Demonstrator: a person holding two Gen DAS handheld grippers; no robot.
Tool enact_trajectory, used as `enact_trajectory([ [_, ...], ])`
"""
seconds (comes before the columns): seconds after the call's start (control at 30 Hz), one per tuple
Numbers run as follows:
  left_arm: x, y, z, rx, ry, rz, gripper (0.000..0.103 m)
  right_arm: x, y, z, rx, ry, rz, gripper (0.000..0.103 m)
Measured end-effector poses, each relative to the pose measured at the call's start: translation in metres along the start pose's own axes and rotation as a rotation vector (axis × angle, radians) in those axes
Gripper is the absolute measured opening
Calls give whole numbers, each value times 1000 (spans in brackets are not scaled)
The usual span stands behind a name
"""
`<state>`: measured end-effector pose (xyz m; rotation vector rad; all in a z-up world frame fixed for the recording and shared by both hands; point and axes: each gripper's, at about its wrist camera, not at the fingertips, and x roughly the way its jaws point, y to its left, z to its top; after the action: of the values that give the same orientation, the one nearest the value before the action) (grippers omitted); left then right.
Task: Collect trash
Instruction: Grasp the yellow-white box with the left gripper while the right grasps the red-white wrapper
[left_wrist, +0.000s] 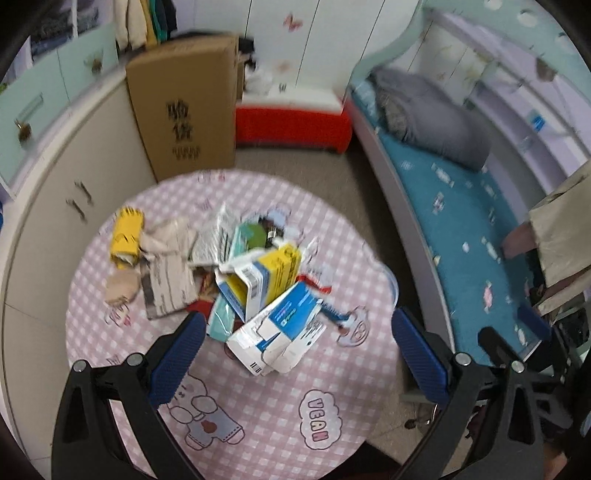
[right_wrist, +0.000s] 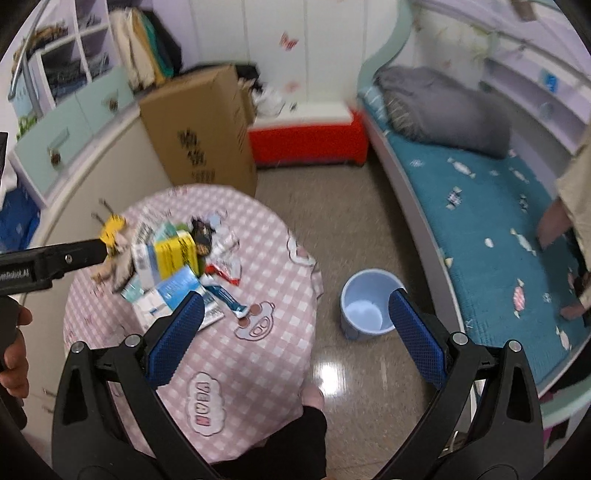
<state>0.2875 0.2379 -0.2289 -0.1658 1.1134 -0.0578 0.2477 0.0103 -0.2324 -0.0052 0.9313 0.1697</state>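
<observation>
A pile of trash (left_wrist: 255, 273) lies on the round table with a pink checked cloth (left_wrist: 258, 406): blue-and-white and yellow cartons, a yellow box (left_wrist: 126, 236), crumpled paper and wrappers. My left gripper (left_wrist: 295, 332) is open and empty, hovering above the near side of the pile. The pile also shows in the right wrist view (right_wrist: 173, 266). My right gripper (right_wrist: 295, 314) is open and empty, above the table's right edge. A light blue bucket (right_wrist: 369, 302) stands empty on the floor right of the table. The left gripper's body (right_wrist: 48, 266) shows at the left of the right wrist view.
A tall cardboard box (left_wrist: 184, 110) stands behind the table, a red-and-white box (left_wrist: 291, 118) beside it. White cabinets (left_wrist: 55, 240) run along the left. A bed with teal cover (right_wrist: 498, 221) and grey pillow fills the right. The floor is glossy between table and bed.
</observation>
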Motion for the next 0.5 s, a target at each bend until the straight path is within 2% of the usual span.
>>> enact_trajectory([
  [0.1, 34, 1, -2, -10, 76, 14, 98, 32, -5, 8, -32, 66, 36, 97],
  [0.23, 67, 8, -8, -48, 140, 42, 98, 65, -6, 17, -79, 130, 74, 97],
  [0.37, 80, 25, -10, -126, 155, 64, 98, 93, 2, 24, -133, 175, 128, 97],
  [0.5, 84, 40, -2, -194, 134, 76, 98, 116, 15, 29, -169, 209, 172, 97],
])
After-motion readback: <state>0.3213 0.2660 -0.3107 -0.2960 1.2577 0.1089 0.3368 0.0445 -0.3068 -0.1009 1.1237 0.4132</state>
